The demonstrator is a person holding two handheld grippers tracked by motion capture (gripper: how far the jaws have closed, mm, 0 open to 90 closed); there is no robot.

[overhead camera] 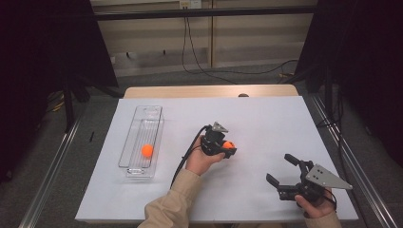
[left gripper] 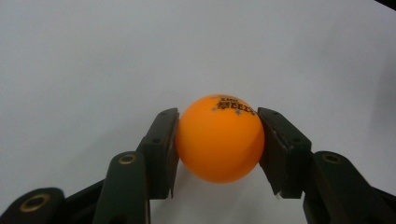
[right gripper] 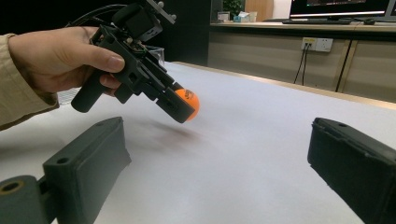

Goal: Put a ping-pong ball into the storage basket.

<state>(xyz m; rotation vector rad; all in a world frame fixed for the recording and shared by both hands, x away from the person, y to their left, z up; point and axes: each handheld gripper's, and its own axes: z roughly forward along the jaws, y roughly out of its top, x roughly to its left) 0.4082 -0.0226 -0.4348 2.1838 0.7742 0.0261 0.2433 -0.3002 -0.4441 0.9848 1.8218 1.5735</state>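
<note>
At the left of the white table (overhead camera: 266,118), in the high view, a clear tray (overhead camera: 141,137) with a wire rack lies lengthwise, and one orange ball inside it (overhead camera: 147,150) rests toward its near end. To the right of the tray, near the middle of the table, the person's left hand (overhead camera: 202,160) comes up out of a tan sleeve (overhead camera: 171,202) and holds the left gripper (overhead camera: 227,148), with its black cable (overhead camera: 186,154) trailing back along the wrist. This gripper is clamped on a second orange ball (left gripper: 219,138): in the left gripper view both pads press against the ball's sides, one on each flank, and dark printed lettering shows on the ball's top. In the right gripper view the same gripper tilts nose-down, and the held ball (right gripper: 188,102) hangs clear above the table with a soft shadow on the surface beneath it. Farther right, near the table's near right corner in the high view, the right hand (overhead camera: 316,206) holds the right gripper (overhead camera: 283,171), which carries a grey three-cornered plate (overhead camera: 328,176) on top. Its jaws stand wide apart with nothing between them, and in its own view the two black jaws frame bare white table. It sits well apart from the left gripper and from the tray.
</note>
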